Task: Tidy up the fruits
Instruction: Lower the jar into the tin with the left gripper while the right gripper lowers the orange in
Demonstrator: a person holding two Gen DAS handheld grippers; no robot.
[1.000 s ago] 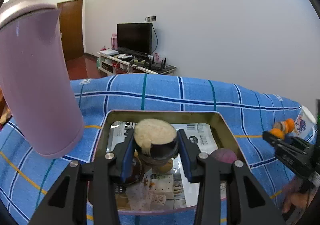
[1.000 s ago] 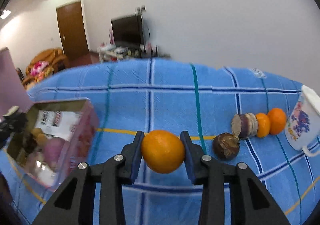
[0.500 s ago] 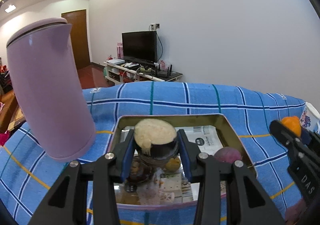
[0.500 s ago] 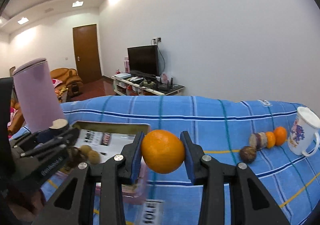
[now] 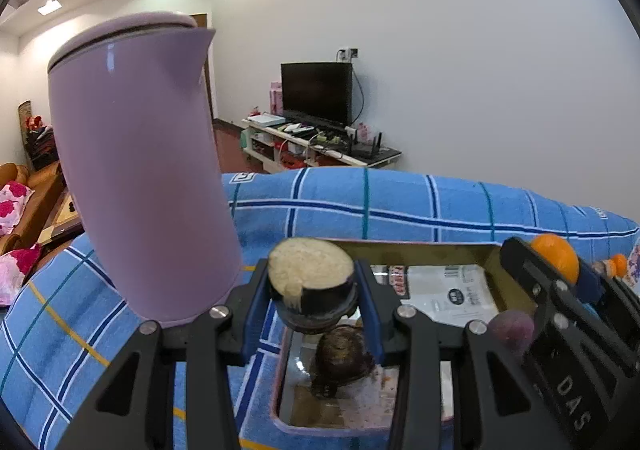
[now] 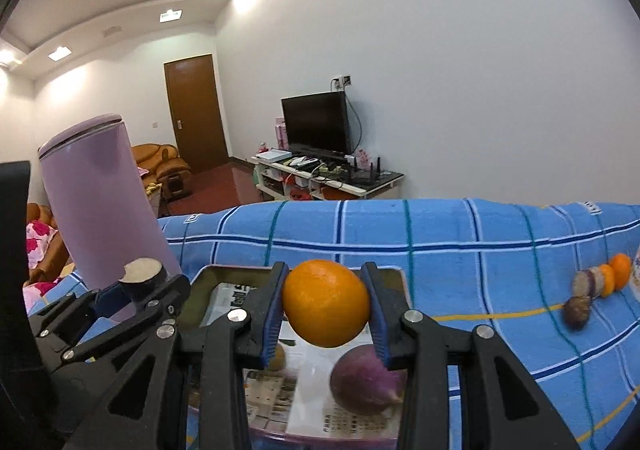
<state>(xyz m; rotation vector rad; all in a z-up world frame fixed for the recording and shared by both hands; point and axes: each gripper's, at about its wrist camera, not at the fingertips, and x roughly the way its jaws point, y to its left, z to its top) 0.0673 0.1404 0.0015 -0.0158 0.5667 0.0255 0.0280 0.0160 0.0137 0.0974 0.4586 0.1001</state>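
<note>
The left claw (image 5: 314, 300) grips a cut fruit half (image 5: 311, 282), dark-skinned with a pale, grainy cut face turned upward. The right claw (image 6: 326, 304) grips a smooth round orange (image 6: 326, 302). Both hang above the open tin (image 6: 224, 274) on the blue checked cloth (image 6: 460, 250). Below the right claw lie a purple fruit (image 6: 366, 378) and paper lining. A lilac jug (image 5: 140, 177) stands just left of the left claw, crowding that side. Right of the right claw the cloth lies bare up to a row of fruits (image 6: 598, 284).
</note>
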